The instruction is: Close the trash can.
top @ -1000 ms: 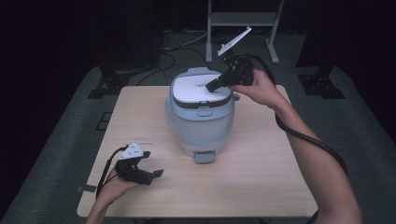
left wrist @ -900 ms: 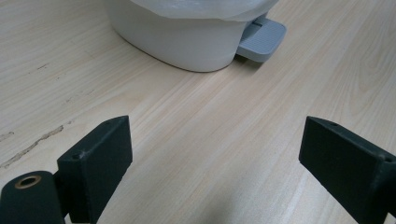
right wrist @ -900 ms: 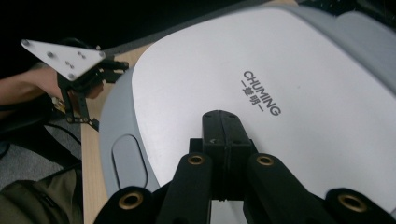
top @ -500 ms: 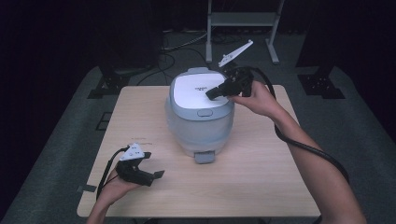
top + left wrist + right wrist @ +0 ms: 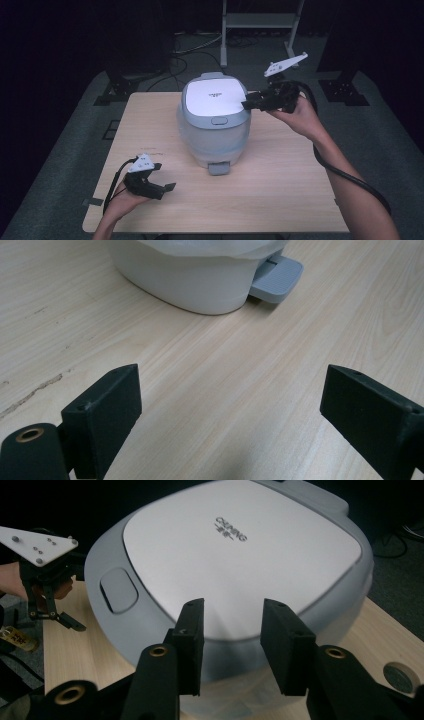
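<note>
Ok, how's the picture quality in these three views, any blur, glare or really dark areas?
High view: the table is evenly lit and the floor around it falls off to near black. Left gripper view: the wood grain is sharp, while the near jaws of the left claw look soft. Right gripper view: the rice cooker lid has a soft sheen, blurred at its far rim, and the background is dark.

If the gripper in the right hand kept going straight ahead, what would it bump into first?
Probably the rice cooker: the right gripper points at the edge of its white lid, jaws apart, empty.
</note>
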Demonstrator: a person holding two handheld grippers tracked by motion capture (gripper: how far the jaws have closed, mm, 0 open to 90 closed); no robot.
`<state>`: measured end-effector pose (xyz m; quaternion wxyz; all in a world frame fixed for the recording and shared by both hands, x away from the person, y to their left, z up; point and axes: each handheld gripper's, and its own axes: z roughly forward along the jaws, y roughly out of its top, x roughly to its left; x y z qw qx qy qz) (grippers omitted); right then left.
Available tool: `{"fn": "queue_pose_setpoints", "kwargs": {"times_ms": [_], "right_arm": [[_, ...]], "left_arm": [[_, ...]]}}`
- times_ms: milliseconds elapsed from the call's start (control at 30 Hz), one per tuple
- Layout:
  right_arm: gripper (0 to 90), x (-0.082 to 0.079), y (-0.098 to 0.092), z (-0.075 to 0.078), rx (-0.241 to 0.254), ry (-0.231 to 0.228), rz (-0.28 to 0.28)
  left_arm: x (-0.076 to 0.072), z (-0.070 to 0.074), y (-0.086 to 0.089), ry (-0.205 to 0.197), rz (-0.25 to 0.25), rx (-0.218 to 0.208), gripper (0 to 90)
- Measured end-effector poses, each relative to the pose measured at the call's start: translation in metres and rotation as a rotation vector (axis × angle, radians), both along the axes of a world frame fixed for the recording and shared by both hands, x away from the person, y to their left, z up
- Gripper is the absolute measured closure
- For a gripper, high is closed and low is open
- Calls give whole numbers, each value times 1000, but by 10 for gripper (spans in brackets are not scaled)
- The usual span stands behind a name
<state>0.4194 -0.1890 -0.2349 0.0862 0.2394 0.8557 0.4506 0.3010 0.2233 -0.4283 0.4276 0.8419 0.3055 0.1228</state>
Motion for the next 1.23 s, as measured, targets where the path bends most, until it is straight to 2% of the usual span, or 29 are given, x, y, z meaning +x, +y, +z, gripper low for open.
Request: {"fn": "queue_pose_setpoints", "kwargs": {"times_ms": [467, 867, 1233], "right_arm": [[451, -27, -41, -34, 14, 16, -75], [412, -46, -68, -63, 13, 37, -136], [393, -68, -85, -103, 24, 77, -173]], "left_arm": [[0, -1, -2, -7, -2, 9, 87], [-1, -2, -1, -9, 3, 8, 87], [-1, -1, -1, -10, -2, 15, 87]]}}
